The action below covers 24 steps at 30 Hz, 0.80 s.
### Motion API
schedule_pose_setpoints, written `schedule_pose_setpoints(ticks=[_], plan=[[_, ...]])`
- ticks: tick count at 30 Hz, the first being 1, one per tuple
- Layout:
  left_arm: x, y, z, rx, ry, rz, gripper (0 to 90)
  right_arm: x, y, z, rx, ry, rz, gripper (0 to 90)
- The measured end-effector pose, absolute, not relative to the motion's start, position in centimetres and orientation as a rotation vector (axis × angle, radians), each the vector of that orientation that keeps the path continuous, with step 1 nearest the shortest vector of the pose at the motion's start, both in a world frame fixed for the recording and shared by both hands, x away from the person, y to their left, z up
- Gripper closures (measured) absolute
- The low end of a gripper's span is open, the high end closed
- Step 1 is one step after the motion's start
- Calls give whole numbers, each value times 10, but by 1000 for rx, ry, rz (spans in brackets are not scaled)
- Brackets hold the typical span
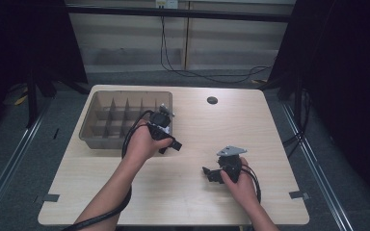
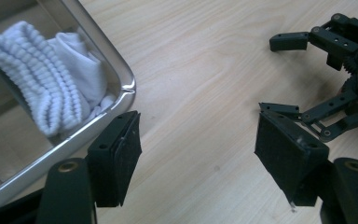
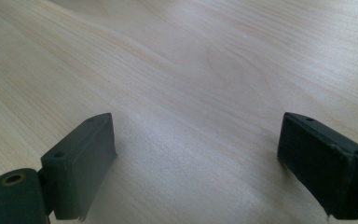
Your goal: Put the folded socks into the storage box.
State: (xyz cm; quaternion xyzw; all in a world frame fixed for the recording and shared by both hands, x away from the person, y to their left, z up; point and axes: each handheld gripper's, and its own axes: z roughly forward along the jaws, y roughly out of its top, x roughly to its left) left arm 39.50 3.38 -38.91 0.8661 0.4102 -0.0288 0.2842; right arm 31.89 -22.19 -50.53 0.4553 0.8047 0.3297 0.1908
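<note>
Socks, white, rolled and ribbed, lie in a corner section of the grey divided tray beside the wide-open, empty left gripper, and look soft, light and easiest pinched across the bundle's thick middle, while the right gripper hovers open over bare table.

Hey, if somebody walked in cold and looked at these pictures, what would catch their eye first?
Probably the grey divided tray at the table's far left, with a white rolled sock lying in a compartment near its corner. Next, the left tongs beside the tray's near right corner, jaws open with nothing between them. The right tongs rest open on the bare wooden table, nearer the person.
</note>
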Motion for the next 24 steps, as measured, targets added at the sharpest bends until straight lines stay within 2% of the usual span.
schedule_pose_setpoints(ticks=[24], plan=[[370,19,-430,2365,1010,-149,277,319,-222,-505,1277,2265,927,108]])
